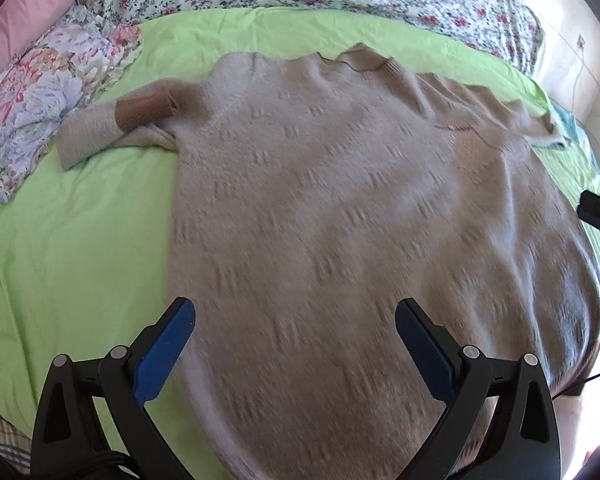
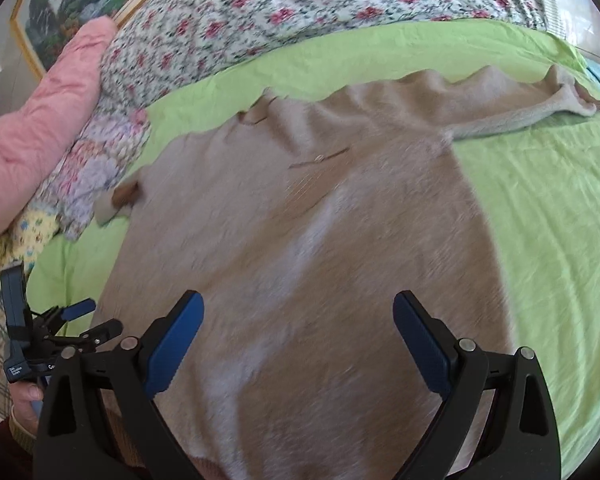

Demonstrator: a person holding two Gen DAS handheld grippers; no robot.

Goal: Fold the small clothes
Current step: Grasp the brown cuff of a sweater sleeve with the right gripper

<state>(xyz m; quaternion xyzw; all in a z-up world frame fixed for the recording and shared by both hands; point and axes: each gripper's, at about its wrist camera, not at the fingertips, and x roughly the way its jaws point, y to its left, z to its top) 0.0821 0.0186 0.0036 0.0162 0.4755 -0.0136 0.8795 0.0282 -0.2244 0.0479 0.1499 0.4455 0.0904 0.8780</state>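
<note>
On green sheet (image 1: 80,220): beige sweater (image 1: 320,200) flat, collar pointing away from grippers.

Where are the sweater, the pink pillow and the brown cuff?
sweater (image 1: 340,200), left wrist view, middle of body.
pink pillow (image 2: 48,136), right wrist view, middle of its side.
brown cuff (image 1: 142,110), left wrist view, middle of band.
</note>
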